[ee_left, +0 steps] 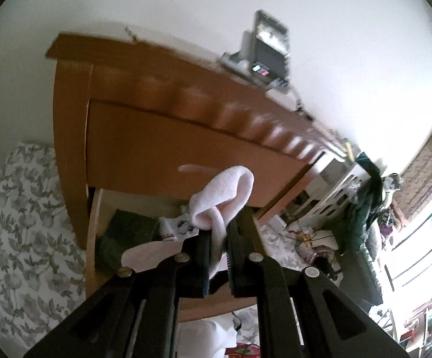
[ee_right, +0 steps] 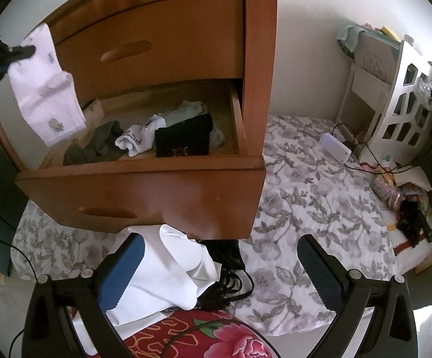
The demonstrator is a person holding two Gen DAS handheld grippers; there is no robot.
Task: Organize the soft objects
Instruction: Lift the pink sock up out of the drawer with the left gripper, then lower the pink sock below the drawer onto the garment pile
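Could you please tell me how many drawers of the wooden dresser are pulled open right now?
1: the lower drawer is pulled out; the upper drawer above it is shut. Any others are out of view.

A pale pink sock [ee_left: 225, 197], soft and terry-like, hangs pinched between closed jaws, its upper part folded over in a loop; from the right wrist view it dangles flat, with small grey motifs, above the open drawer [ee_right: 144, 173]. Inside the drawer lie a crumpled olive-green cloth [ee_right: 96, 146], a white patterned sock [ee_right: 140, 138] and a folded black piece [ee_right: 183, 140]. A white garment [ee_right: 168, 274] lies crumpled below the drawer front.
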